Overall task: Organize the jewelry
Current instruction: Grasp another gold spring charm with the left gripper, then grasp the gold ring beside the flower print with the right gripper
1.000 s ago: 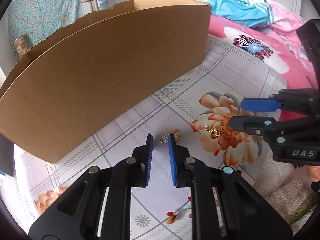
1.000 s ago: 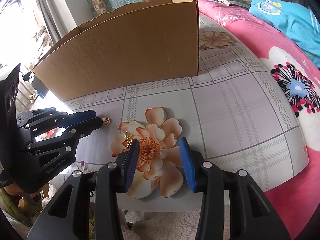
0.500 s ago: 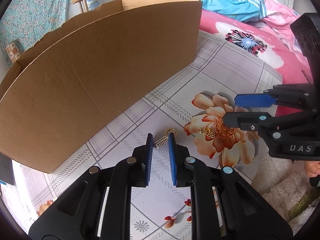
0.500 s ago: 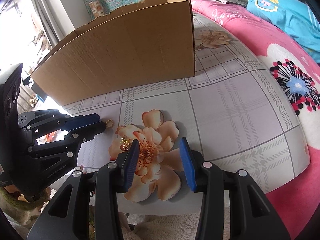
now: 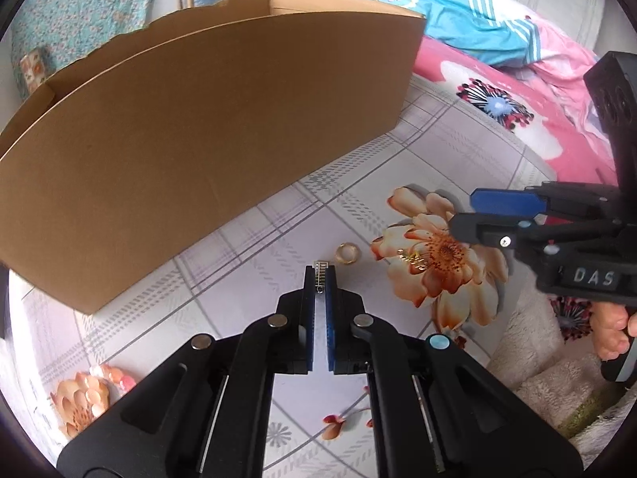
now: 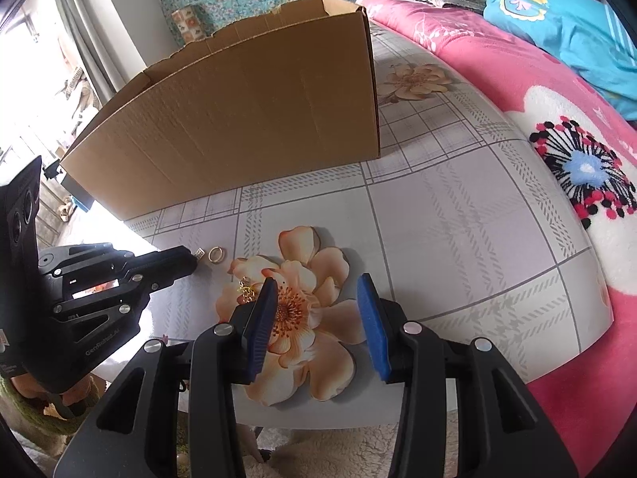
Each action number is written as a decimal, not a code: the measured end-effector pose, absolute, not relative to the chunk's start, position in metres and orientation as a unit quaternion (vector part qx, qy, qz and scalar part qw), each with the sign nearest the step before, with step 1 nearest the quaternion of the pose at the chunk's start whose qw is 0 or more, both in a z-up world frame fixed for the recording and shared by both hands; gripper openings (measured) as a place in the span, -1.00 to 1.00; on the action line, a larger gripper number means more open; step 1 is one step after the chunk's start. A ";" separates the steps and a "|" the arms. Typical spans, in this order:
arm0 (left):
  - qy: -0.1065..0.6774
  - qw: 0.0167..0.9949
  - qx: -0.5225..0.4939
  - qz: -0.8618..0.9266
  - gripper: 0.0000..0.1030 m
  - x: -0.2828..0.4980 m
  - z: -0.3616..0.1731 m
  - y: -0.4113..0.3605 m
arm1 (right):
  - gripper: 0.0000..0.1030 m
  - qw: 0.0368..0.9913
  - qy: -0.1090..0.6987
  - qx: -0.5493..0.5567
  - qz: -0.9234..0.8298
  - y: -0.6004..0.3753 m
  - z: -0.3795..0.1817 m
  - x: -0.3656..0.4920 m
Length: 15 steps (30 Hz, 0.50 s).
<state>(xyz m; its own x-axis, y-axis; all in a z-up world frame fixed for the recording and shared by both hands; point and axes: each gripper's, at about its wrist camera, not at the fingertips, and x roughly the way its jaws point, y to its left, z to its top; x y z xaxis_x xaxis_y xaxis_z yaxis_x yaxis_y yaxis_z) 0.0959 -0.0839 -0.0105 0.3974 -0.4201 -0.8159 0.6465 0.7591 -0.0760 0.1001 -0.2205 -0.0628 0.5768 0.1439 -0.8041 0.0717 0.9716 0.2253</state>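
A small silver ribbed jewelry piece [image 5: 321,267] sticks out from between the blue pads of my left gripper [image 5: 320,285], whose jaws are closing tight with the pads pressed on it, just above the tablecloth. A gold ring [image 5: 347,253] lies right beside it. A gold chain piece [image 5: 412,259] rests on the printed orange flower [image 5: 442,255]. My right gripper [image 6: 316,290] hovers open over that flower with nothing between its fingers; the gold chain piece [image 6: 247,290] lies just left of its left finger. In the right wrist view, the left gripper [image 6: 191,263] points at the gold ring [image 6: 217,255].
A large open cardboard box [image 5: 199,139] stands on the table behind the jewelry, close to it. The checked tablecloth [image 6: 458,215] drops off at the near edge. A pink floral blanket [image 6: 557,119] with blue clothing lies to the right.
The left gripper's jaws closed on the silver piece and lifted it off the cloth, away from the ring. The right gripper kept still and open.
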 end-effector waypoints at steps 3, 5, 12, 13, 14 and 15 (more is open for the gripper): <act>0.447 0.829 0.114 -0.316 -0.93 0.095 -0.010 -0.076 | -0.21 0.884 0.452 0.113 0.028 -0.217 -0.058 0.100; 0.448 0.832 0.105 -0.309 -0.93 0.095 -0.010 -0.071 | -0.21 0.888 0.446 0.106 0.038 -0.213 -0.053 0.100; 0.436 0.845 0.085 -0.299 -0.93 0.084 -0.005 -0.059 | -0.21 0.892 0.438 0.062 0.091 -0.186 -0.044 0.112; 0.434 0.846 0.085 -0.298 -0.93 0.083 -0.006 -0.058 | -0.21 0.892 0.439 0.054 0.094 -0.183 -0.044 0.114; 0.433 0.847 0.087 -0.297 -0.93 0.081 -0.005 -0.057 | -0.21 0.891 0.441 0.044 0.099 -0.180 -0.045 0.116; 0.431 0.848 0.089 -0.296 -0.93 0.080 -0.005 -0.056 | -0.21 0.888 0.445 0.030 0.110 -0.174 -0.045 0.120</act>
<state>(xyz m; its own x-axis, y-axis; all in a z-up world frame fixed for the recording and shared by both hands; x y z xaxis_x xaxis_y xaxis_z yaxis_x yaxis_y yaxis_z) 0.0803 -0.0562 -0.0052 0.4532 -0.4244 -0.7839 0.5784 0.8092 -0.1037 0.1199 -0.1744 -0.0453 0.5805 0.2222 -0.7834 -0.1680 0.9740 0.1518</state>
